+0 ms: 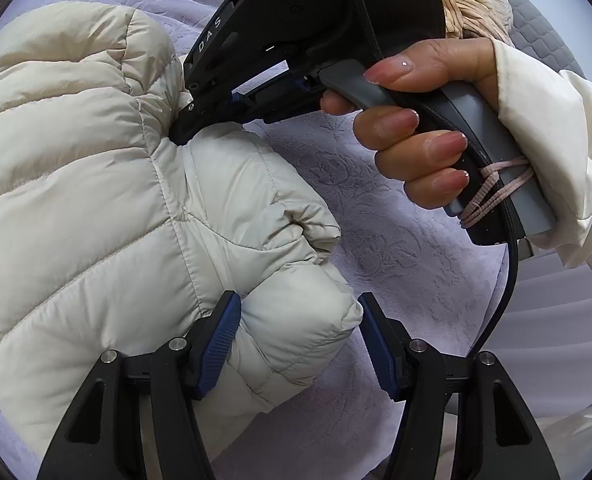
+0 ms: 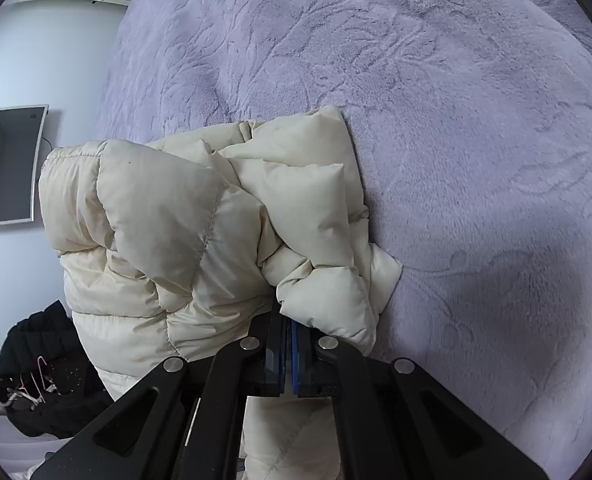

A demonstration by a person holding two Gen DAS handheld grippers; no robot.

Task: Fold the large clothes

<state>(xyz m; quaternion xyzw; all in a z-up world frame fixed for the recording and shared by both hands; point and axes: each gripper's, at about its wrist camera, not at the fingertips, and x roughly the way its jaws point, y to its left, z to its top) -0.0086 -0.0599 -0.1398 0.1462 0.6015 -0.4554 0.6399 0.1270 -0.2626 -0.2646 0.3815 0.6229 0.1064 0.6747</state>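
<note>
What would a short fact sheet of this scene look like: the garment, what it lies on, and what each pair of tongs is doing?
garment: cream puffer jacket, bunched up
surface: lilac embossed blanket
left tongs: jaws apart around a padded fold of the jacket
right tongs: shut, pinching jacket fabric
hand: grips the right tongs' handle
background: dark clothes heaped beside the jacket
</note>
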